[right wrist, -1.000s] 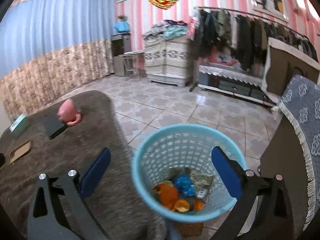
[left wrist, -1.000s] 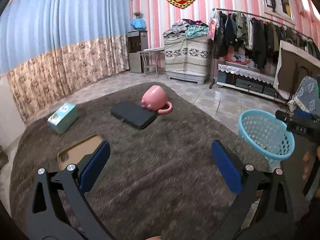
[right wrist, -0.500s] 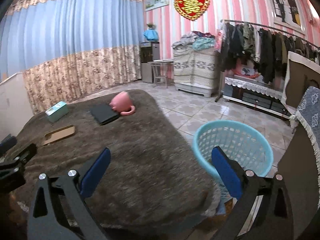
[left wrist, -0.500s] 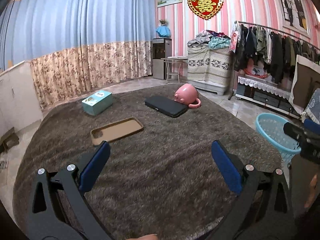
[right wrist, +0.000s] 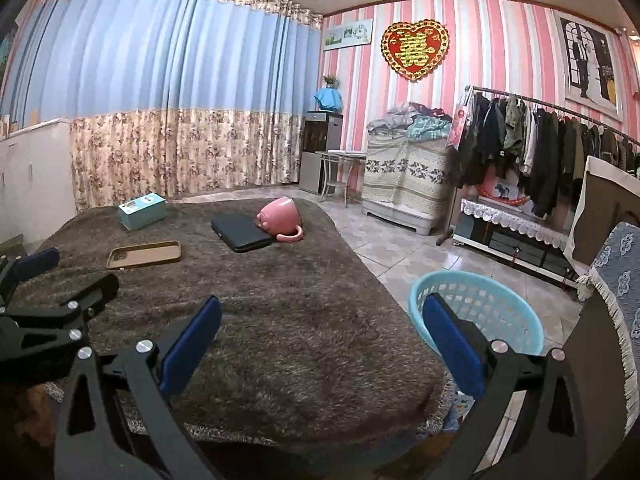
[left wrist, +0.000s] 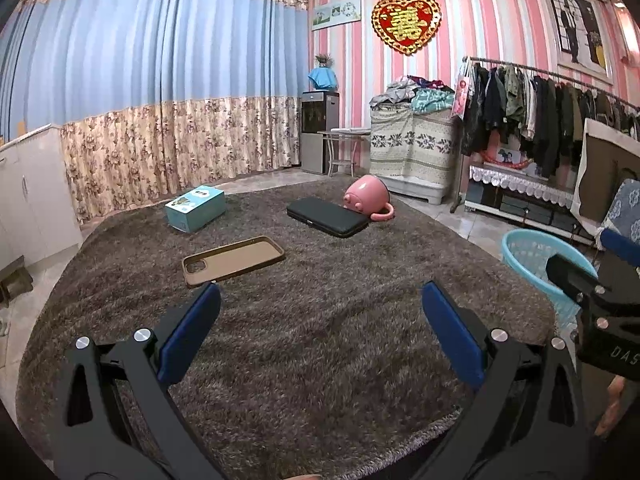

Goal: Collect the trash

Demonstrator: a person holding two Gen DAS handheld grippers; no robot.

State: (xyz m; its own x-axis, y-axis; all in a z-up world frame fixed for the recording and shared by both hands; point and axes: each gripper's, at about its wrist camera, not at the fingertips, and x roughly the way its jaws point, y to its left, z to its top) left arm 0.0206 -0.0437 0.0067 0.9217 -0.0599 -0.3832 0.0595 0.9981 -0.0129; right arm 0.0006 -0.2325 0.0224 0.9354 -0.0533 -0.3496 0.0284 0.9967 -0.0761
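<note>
A light blue mesh basket [right wrist: 478, 312] stands on the tiled floor at the right edge of the grey shaggy cover [right wrist: 280, 320]; its inside is hidden from here. The same basket [left wrist: 532, 254] shows at the right of the left wrist view. My left gripper [left wrist: 320, 332] hangs open over the near part of the cover [left wrist: 320, 320], holding nothing. My right gripper [right wrist: 320, 340] is open too, empty, above the cover's near right corner, with its right finger in front of the basket. No loose trash shows on the cover.
On the cover lie a brown phone case [left wrist: 234, 259], a teal box [left wrist: 196, 208], a black flat case [left wrist: 327, 216] and a tipped pink mug [left wrist: 368, 197]. A clothes rack [right wrist: 532, 152], a draped cabinet [right wrist: 404, 176] and a chair with a blue cloth [right wrist: 618, 264] stand around.
Both grippers pulled back and rose, so more of the room shows. The right one swung left, away from directly above the basket, whose trash inside is no longer seen.
</note>
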